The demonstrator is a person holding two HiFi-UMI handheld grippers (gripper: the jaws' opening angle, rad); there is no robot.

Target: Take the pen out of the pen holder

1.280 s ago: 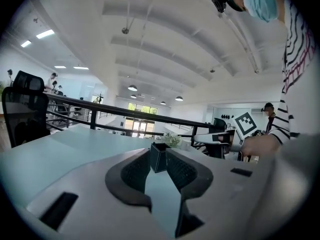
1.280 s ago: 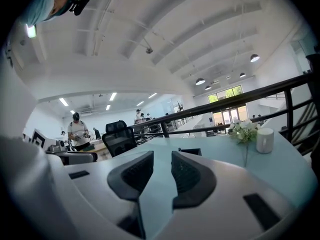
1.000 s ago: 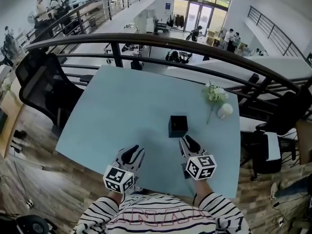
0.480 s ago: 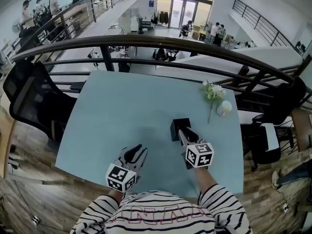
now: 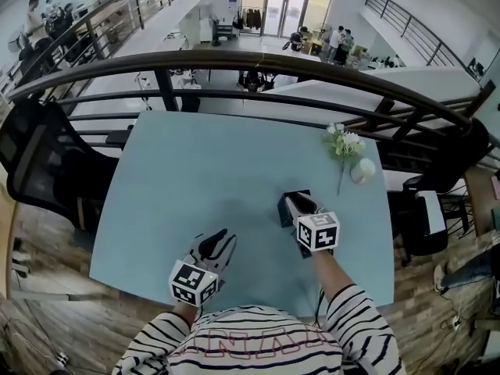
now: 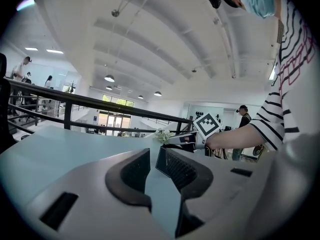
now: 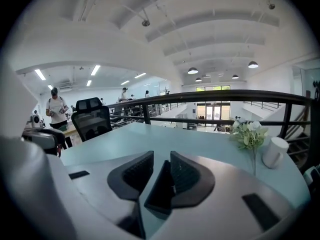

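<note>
A black square pen holder point(image 5: 283, 208) stands on the light blue table point(image 5: 195, 170), right of centre. No pen shows in any view. My right gripper point(image 5: 295, 203) reaches over the holder and hides most of it. In the right gripper view its jaws point(image 7: 161, 159) stand apart, with the holder's dark edge point(image 7: 159, 189) in the gap between them. My left gripper point(image 5: 219, 237) hovers low near the table's front, left of the holder, open with nothing in it point(image 6: 152, 156). From it the holder point(image 6: 162, 161) shows ahead, under the right gripper's marker cube point(image 6: 207, 124).
A sprig of white flowers point(image 5: 344, 143) and a small white cup point(image 5: 361, 170) lie at the table's far right; both show ahead in the right gripper view, flowers point(image 7: 248, 134) and cup point(image 7: 275, 151). A dark railing point(image 5: 258, 61) runs behind the table. Black chairs point(image 5: 39, 155) stand alongside.
My right gripper has moved forward and down from in front of the holder to over it. The left gripper has edged forward a little.
</note>
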